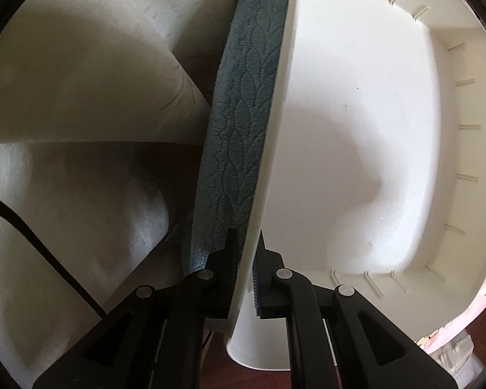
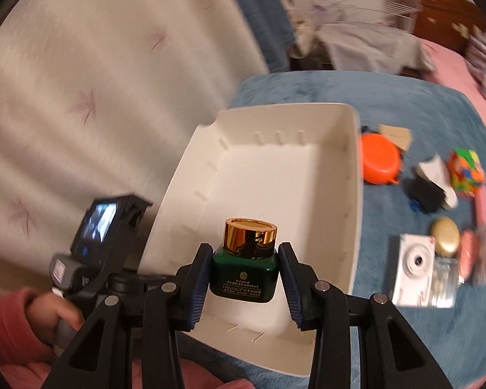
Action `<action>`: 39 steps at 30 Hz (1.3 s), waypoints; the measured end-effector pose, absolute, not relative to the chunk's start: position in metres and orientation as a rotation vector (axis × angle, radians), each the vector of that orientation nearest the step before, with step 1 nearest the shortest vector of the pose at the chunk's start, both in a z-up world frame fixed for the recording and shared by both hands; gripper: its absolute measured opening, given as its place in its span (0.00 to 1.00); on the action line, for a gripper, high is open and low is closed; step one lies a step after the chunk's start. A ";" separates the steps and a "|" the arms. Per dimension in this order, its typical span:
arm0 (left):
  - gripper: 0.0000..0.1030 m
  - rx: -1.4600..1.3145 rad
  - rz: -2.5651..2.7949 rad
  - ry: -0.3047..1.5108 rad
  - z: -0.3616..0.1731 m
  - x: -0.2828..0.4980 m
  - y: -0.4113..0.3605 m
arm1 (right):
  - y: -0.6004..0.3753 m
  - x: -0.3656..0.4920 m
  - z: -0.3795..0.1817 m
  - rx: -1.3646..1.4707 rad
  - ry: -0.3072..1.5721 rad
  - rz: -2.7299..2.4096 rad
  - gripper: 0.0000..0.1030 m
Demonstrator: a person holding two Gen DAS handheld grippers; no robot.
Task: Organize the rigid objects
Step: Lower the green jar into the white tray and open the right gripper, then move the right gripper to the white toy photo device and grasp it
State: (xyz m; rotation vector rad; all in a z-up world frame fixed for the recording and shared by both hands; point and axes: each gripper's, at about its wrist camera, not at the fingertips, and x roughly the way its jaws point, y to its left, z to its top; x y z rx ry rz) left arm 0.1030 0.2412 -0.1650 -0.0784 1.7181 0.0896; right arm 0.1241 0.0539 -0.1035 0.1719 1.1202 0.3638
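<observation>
A white plastic bin (image 2: 353, 194) lies on a blue blanket (image 2: 307, 90), and nothing rests on its floor. My right gripper (image 2: 244, 275) hangs over the bin's near part, shut on a dark green jar (image 2: 243, 275) with a gold cap, one pad on each side of the jar. In the left wrist view my left gripper (image 1: 247, 236) points down and is shut on the bin's side wall (image 1: 275, 129), one finger outside and one inside. The bin's bare floor (image 1: 356, 113) fills the right of that view.
Beside the bin's right wall lie an orange bowl (image 2: 380, 159), a cardboard piece (image 2: 397, 134), a black-and-white item (image 2: 432, 184), a colourful cube (image 2: 466, 170), a gold oval (image 2: 445, 236) and a white toy camera (image 2: 416, 265). White cloth (image 2: 81, 81) borders the bin's left. A hand (image 2: 48, 311) holds the left tool.
</observation>
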 end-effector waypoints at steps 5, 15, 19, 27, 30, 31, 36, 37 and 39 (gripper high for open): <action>0.08 -0.094 0.114 1.712 -0.171 0.110 0.247 | 0.073 0.128 -0.112 0.095 1.150 0.428 0.41; 0.09 -0.091 0.120 1.705 -0.211 0.109 0.246 | 0.069 0.126 -0.108 0.088 1.099 0.432 0.50; 0.09 -0.079 0.123 1.699 -0.214 0.108 0.243 | 0.055 0.123 -0.102 0.115 1.051 0.390 0.57; 0.09 -0.074 0.125 1.697 -0.225 0.105 0.243 | 0.005 0.116 -0.094 0.217 0.909 0.214 0.70; 0.10 -0.077 0.129 1.698 -0.225 0.105 0.243 | -0.020 0.115 -0.098 0.264 0.888 0.125 0.75; 0.10 -0.078 0.131 1.699 -0.226 0.105 0.243 | -0.028 0.115 -0.099 0.280 0.885 0.101 0.75; 0.11 -0.075 0.142 1.699 -0.227 0.106 0.243 | -0.067 0.118 -0.118 0.323 0.925 -0.025 0.75; 0.11 -0.074 0.144 1.698 -0.227 0.107 0.242 | -0.073 0.119 -0.122 0.326 0.936 -0.043 0.75; 0.11 -0.073 0.146 1.696 -0.229 0.107 0.241 | -0.083 0.122 -0.130 0.330 0.966 -0.069 0.75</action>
